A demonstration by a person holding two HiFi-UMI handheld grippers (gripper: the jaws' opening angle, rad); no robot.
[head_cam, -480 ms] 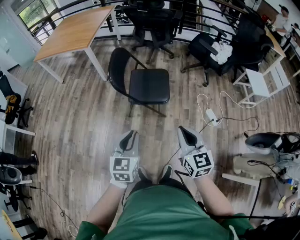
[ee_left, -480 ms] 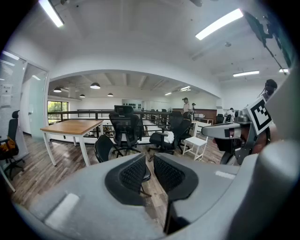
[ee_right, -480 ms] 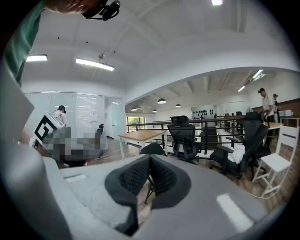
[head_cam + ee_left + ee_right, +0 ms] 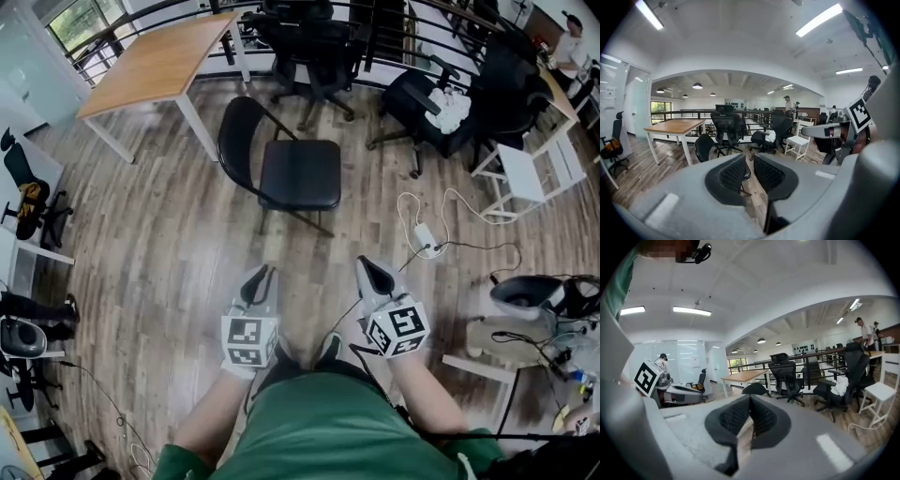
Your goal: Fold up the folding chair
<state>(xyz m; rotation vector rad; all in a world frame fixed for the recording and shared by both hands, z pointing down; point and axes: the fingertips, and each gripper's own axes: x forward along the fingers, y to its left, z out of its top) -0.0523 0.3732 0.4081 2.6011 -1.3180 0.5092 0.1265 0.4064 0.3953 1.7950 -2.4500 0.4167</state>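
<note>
Chair stands fully open on the floor, far ahead, untouched. My left gripper and right gripper: jaws clenched, empty, well apart from it. Nothing folded yet; whole job left.

Wood-plank floor with open black folding chair, wooden table, office chairs, white power strip

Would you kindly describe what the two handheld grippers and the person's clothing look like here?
Both are light grey moulded shells tapering to two jaws. The left gripper and right gripper have black, mesh-textured pads, and each carries a white cube with black square markers. The person wears a green top.
</note>
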